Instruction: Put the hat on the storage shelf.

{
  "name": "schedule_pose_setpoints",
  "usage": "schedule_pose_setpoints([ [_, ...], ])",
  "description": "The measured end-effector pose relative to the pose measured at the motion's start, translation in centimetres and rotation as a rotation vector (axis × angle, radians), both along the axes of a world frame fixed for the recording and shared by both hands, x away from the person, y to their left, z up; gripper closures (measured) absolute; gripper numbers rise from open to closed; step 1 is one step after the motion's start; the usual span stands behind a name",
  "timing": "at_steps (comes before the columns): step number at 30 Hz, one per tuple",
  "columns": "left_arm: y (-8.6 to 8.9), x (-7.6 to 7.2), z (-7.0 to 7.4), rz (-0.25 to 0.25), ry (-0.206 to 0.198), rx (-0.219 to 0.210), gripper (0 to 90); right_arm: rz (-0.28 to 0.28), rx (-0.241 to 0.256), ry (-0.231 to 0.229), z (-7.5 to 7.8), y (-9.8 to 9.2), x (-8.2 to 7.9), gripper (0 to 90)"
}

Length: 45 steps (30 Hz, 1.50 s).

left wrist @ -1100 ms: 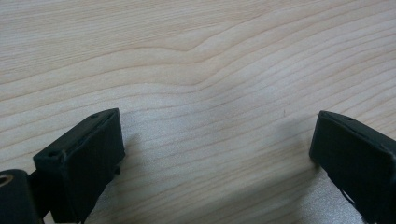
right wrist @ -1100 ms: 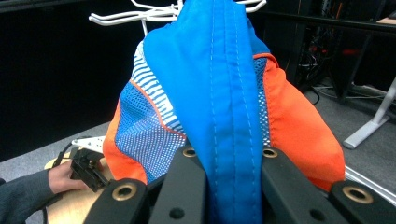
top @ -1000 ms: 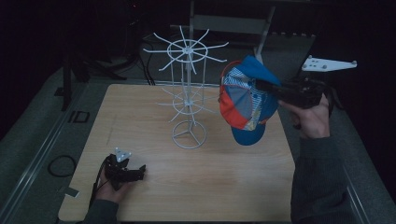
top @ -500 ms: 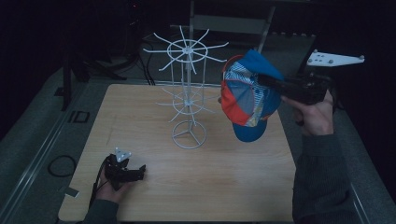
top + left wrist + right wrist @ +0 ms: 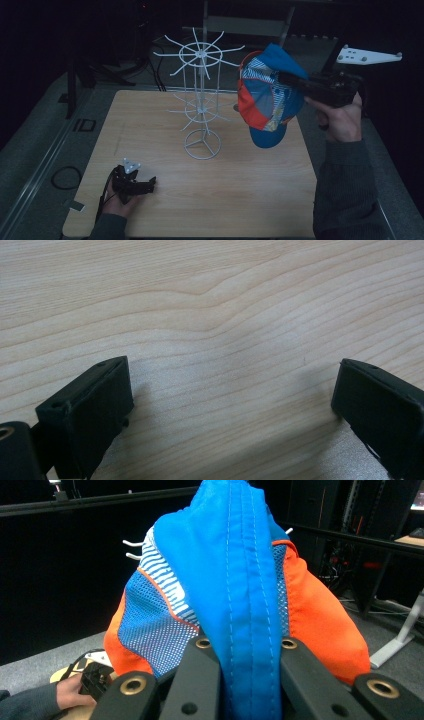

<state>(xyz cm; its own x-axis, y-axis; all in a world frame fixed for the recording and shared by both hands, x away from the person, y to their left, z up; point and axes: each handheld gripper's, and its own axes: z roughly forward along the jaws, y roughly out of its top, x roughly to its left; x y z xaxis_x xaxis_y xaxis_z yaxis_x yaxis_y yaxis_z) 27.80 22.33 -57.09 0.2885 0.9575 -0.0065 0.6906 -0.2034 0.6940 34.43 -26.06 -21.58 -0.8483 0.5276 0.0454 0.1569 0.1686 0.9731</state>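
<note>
Dark surroundings close in on a pale wooden table [image 5: 250,200], whose near half lies bare except for the left gripper [image 5: 145,185] resting by the near left edge, jaws spread wide with nothing between them. Right of the white wire rack [image 5: 200,105], the right gripper [image 5: 240,680] is clamped on a fold of the blue-and-orange cap [image 5: 267,95], held in the air just beside the rack's right prongs, above the table's far right part. No writing can be read on the cap.

Wire rack [image 5: 201,107] mid-table [image 5: 250,200]; cap [image 5: 267,95] aloft to its right; left gripper [image 5: 142,186] on the near-left corner.
</note>
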Motion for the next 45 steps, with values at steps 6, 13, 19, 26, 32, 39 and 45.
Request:
schedule_pose_setpoints([
  [6,0.0,0.0,0.0,0.0,0.001,0.001,3.1,0.018,0.007,0.007,-0.2,0.4,0.1,87.6],
  [13,0.0,0.0,0.0,0.001,-0.002,-0.002,3.1,0.034,-0.015,0.036,-1.5,1.8,0.9,87.6],
  [19,0.0,0.0,0.0,0.0,0.001,-0.002,3.1,0.048,-0.023,0.066,-2.7,2.4,1.5,87.5],
  [26,0.0,0.0,0.0,-0.003,0.004,0.0,3.2,0.048,-0.054,0.116,-4.6,2.8,2.1,87.3],
  [32,0.0,0.0,0.0,-0.002,0.004,-0.002,3.1,0.046,-0.095,0.142,-5.7,3.3,2.6,81.6],
  [39,0.0,0.0,0.0,-0.002,0.002,-0.002,3.1,0.02,-0.145,0.135,-6.4,3.5,2.5,53.7],
  [45,0.0,0.0,0.0,-0.003,0.004,-0.001,3.1,-0.052,-0.219,0.104,-6.6,3.6,2.1,27.9],
])
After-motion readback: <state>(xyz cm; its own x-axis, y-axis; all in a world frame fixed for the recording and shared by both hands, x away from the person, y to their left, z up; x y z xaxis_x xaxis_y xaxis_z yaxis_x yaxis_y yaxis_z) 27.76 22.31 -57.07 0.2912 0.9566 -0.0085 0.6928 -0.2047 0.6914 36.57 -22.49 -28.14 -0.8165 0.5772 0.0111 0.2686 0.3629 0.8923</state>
